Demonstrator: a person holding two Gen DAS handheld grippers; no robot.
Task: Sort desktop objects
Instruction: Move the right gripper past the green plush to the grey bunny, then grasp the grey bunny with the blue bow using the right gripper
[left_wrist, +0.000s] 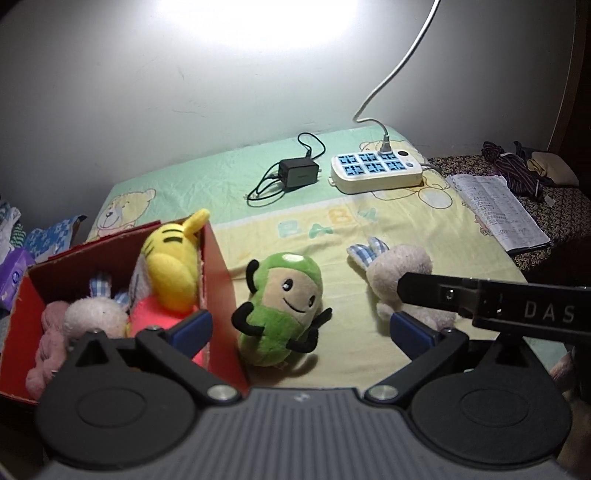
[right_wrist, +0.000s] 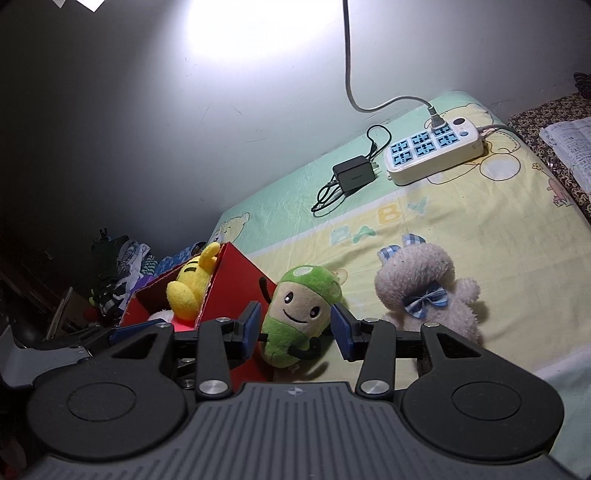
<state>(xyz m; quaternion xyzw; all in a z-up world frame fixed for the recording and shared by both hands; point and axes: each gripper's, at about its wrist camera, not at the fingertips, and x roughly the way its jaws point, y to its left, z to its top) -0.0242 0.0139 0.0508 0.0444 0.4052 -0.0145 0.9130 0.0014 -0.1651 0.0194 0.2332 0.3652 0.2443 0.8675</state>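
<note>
The green toy (right_wrist: 299, 314) sits right between the spread fingers of the right tongs (right_wrist: 295, 326), standing up tall and leaning a bit. These tongs are nearest and hold nothing yet. The left tongs (left_wrist: 301, 326) are spread wide too, empty. The red box (right_wrist: 229, 280) touches the toy's left side; the right side is free.

A green plush (left_wrist: 282, 306) stands on a bed (left_wrist: 369, 225) beside a red box (left_wrist: 218, 280) of plush toys, between the open left claw's (left_wrist: 301, 326) fingers.
</note>
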